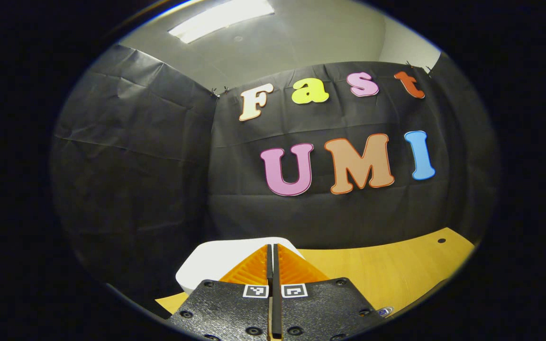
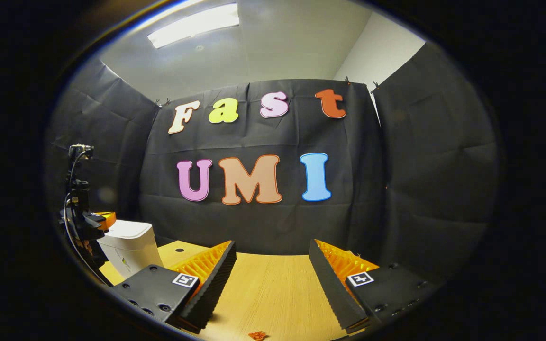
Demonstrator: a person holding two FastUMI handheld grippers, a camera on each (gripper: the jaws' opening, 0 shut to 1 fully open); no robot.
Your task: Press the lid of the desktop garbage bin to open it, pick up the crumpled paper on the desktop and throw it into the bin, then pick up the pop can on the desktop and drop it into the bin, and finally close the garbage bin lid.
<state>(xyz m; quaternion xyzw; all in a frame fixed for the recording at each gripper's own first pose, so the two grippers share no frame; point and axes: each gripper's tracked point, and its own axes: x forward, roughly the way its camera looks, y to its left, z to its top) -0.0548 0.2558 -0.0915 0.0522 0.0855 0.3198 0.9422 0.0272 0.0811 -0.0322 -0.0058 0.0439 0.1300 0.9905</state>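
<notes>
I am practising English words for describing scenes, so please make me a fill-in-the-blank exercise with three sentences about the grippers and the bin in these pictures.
1. The left gripper has its fingers ____, with nothing between them.
2. The right gripper has its fingers ____, with bare table showing between them.
3. In the right gripper view, the white garbage bin has its lid ____.

Missing words: closed; open; closed
</notes>
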